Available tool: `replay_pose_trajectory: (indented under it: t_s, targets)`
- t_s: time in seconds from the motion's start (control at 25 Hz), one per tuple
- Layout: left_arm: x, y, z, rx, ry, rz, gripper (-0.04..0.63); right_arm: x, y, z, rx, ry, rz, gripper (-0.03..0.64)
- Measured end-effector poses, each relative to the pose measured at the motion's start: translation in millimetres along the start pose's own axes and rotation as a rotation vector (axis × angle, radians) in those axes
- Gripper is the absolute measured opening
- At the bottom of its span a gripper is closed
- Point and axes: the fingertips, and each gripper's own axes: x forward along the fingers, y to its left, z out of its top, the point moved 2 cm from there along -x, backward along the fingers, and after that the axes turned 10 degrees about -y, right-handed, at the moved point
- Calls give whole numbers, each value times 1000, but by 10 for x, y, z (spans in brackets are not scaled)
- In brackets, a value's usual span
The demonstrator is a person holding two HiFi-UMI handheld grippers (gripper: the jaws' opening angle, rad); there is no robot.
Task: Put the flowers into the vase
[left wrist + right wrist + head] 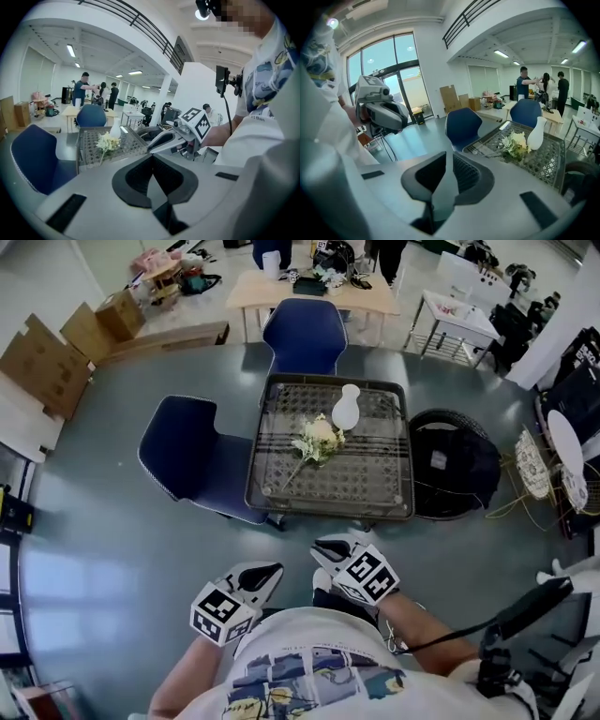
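A white bunch of flowers [317, 439] lies on the glass-topped mesh table [328, 510], its stem pointing toward the near left corner. The white vase [346, 409] stands upright just behind it. Both grippers are held close to the person's body, well short of the table. The left gripper [263, 575] is shut and empty, and so is the right gripper [328, 548]. In the left gripper view the flowers [108, 142] and vase [115, 130] are far ahead beyond the closed jaws [152, 157]. The right gripper view shows the flowers [514, 143] and vase [536, 133] off to the right.
A blue chair [192, 460] stands left of the table and another [304, 334] behind it. A black round bin [455, 465] sits at the table's right. Cardboard boxes [56, 352], a wooden table [309, 292] and several people are farther back.
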Motion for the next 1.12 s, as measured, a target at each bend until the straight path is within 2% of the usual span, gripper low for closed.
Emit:
replay_pose_trajectory:
  t_s: [0.2, 0.36, 0.64, 0.8, 0.92, 1.12]
  targets:
    - [413, 232, 215, -2, -19, 20, 9, 111, -767, -2, 79, 3, -50, 121]
    - [540, 458, 317, -27, -11, -2, 9, 292, -1292, 45, 143, -1, -122, 133]
    - [692, 1252, 468, -31, 44, -91, 9, 900, -2176, 153, 248, 25, -261, 137]
    - [663, 1675, 613, -14, 60, -143, 9, 1231, -2677, 154, 376, 13, -337, 153]
    - [608, 1968, 606, -3, 96, -160, 9, 1404, -3096, 123, 528, -48, -410, 191]
    - [557, 2366, 626, -22, 127, -86, 9, 1640, -3780, -130, 729, -81, -511, 249]
